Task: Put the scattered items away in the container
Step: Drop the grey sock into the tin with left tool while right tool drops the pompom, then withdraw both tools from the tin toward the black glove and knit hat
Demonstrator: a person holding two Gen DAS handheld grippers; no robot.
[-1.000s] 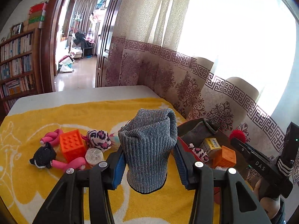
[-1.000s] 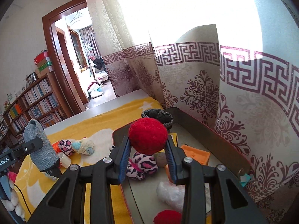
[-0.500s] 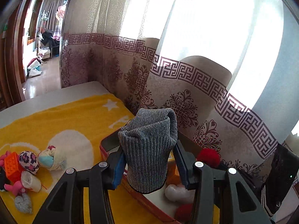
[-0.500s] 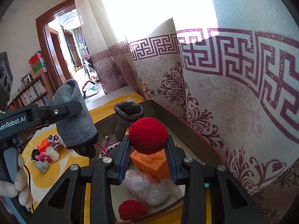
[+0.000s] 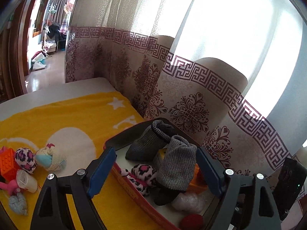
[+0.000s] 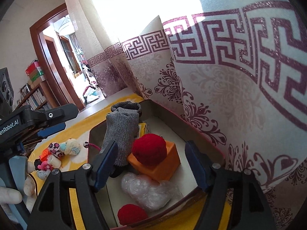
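Grey sock (image 5: 177,164) and red pompom (image 6: 149,149) sit inside the container (image 6: 203,145), soft, light, pinchable mid-body. Left gripper (image 5: 155,170) and right gripper (image 6: 151,164): jaws just opened, both released. Scattered toys (image 5: 26,164) remain on the yellow blanket (image 5: 73,118), near its left edge.

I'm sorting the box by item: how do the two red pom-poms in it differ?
The upper red pom-pom sits on the orange block, between the open right hand-held gripper's pads; the lower red pom-pom lies on the box floor at the near wall, beside the bubble wrap. The upper looks larger. Both are round and fuzzy.
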